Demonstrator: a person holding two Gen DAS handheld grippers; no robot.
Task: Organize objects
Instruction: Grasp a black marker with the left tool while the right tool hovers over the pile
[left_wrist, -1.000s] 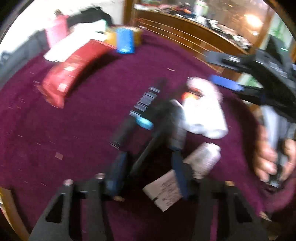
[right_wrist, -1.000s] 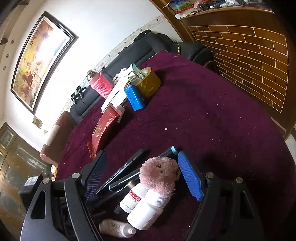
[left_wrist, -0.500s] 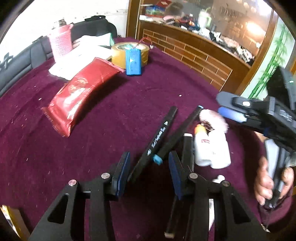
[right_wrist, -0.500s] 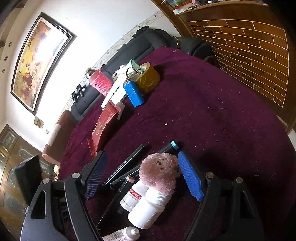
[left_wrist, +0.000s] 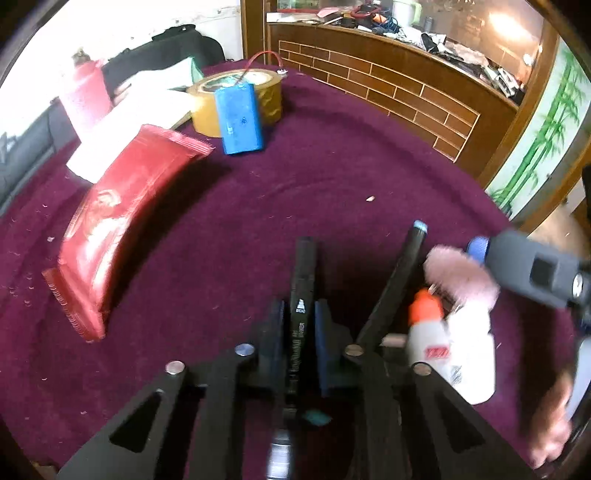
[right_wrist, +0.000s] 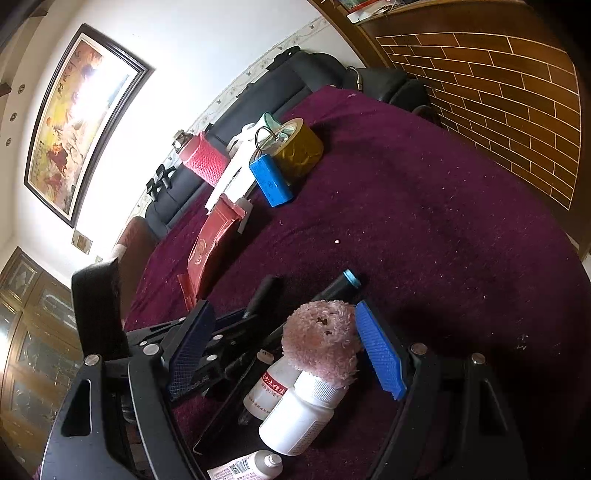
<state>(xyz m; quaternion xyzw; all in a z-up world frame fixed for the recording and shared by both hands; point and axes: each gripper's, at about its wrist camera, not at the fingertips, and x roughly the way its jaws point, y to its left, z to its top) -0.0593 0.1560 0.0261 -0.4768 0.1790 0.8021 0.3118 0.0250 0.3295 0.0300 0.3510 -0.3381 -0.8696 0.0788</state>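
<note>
My left tongs (left_wrist: 298, 328) were clamped on a black marker (left_wrist: 301, 295) low over the purple tabletop (left_wrist: 332, 166), my right tongs (right_wrist: 291, 350) gaped around a pink puff (right_wrist: 321, 343) and bottles (right_wrist: 299, 413), so sorting looked barely begun.

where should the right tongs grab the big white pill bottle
Grip the white pill bottle across its round body, below the ribbed cap. It lies on its side with the pink pom-pom against the cap, so come from above, right tongs straddling the width.
</note>
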